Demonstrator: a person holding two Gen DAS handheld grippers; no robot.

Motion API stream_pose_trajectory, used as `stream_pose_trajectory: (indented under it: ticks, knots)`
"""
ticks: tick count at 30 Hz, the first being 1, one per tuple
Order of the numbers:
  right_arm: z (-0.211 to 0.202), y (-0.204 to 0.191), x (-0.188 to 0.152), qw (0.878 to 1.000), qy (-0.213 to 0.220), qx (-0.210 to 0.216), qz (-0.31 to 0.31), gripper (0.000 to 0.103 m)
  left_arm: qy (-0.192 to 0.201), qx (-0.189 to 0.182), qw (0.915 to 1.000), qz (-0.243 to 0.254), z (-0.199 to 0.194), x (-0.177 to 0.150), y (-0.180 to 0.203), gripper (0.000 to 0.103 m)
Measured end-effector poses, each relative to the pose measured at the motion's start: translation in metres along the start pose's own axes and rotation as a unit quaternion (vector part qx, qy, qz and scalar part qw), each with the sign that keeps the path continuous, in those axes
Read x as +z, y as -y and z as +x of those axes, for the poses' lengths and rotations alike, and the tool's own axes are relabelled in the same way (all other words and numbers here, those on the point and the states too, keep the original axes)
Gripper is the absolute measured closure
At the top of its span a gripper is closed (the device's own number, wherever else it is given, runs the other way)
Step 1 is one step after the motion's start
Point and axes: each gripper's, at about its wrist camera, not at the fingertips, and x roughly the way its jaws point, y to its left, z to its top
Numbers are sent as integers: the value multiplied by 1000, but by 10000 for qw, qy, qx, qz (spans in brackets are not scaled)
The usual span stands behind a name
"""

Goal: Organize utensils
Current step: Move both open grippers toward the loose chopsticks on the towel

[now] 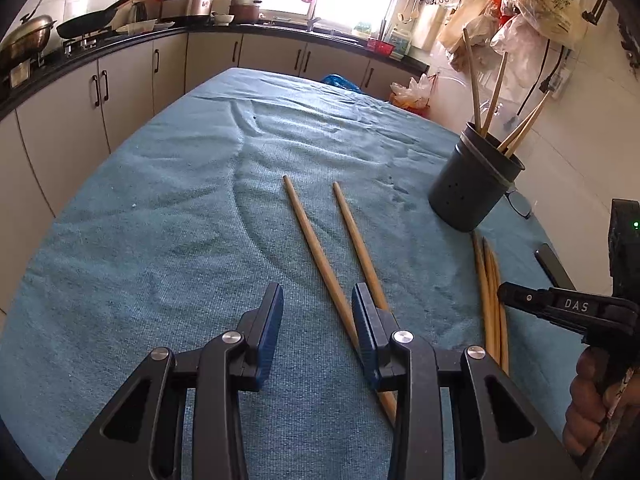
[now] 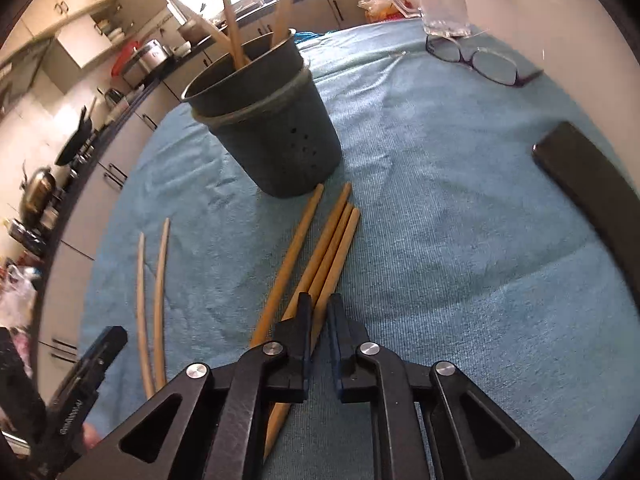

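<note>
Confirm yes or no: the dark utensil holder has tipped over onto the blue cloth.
No, the dark utensil holder stands upright on the blue cloth, with several chopsticks sticking up out of it.

Wide bare towel [image 1: 160,220] left of the two loose chopsticks [image 1: 320,256]: unobstructed. Right side crowded: dark utensil cup [image 1: 476,176], chopstick bundle [image 2: 320,256] just before it, glasses [image 2: 476,60], black flat object [image 2: 592,184] near edge.

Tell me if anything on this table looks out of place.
Yes: six chopsticks still lie loose on the blue cloth, a pair and a cluster of four, while the dark holder has others. A pair of glasses lies behind it.
</note>
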Motion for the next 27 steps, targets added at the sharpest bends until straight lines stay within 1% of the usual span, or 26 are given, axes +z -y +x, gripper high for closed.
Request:
stream_pose_trajectory:
  ticks: [3, 7, 9, 10, 11, 13, 14, 16, 17, 18, 21, 22, 24, 27]
  knots:
    - [-1, 1, 1, 9998, -54, -169, -108, 95, -40, -6, 10000, 16, 1, -1, 1, 69]
    - [-12, 15, 0, 9985, -23, -540, -103, 95, -134, -13, 9998, 133, -2, 2, 7, 69]
    - [-19, 27, 0, 9980, -15, -627, 1, 95, -304, -134, 9993, 164, -1, 5, 13, 69]
    - [-21, 31, 0, 9970, -46, -772, 48, 95, -425, -275, 9985, 215, -1, 8, 19, 69]
    - [-22, 36, 0, 9967, -61, -796, 129, 95, -476, -355, 9979, 278, 0, 11, 26, 69]
    - [-24, 49, 0, 9976, -62, -605, 316, 95, -654, -424, 9956, 518, 4, 17, 44, 69]
    - [-26, 52, -1, 9979, -77, -516, 389, 95, -824, -541, 9934, 593, 9, 21, 53, 68]
    - [-29, 61, -2, 9976, -82, -269, 629, 95, -1277, -797, 9867, 618, 24, 29, 71, 68]
    - [-30, 66, -3, 9969, -108, -60, 774, 95, -1379, -842, 9848, 637, 30, 31, 78, 68]
    - [-30, 68, -5, 9966, -134, 12, 813, 95, -1453, -863, 9831, 706, 36, 33, 85, 68]
    - [-31, 71, -7, 9962, -115, 105, 852, 95, -1644, -741, 9778, 1067, 55, 38, 112, 68]
    - [-32, 74, -8, 9961, -103, 147, 865, 95, -1789, -751, 9745, 1129, 65, 38, 121, 68]
    - [-37, 78, -8, 9959, -79, 194, 883, 95, -1947, -739, 9711, 1169, 75, 38, 130, 68]
    - [-43, 84, -7, 9956, -14, 239, 911, 95, -2018, -548, 9692, 1301, 89, 39, 142, 69]
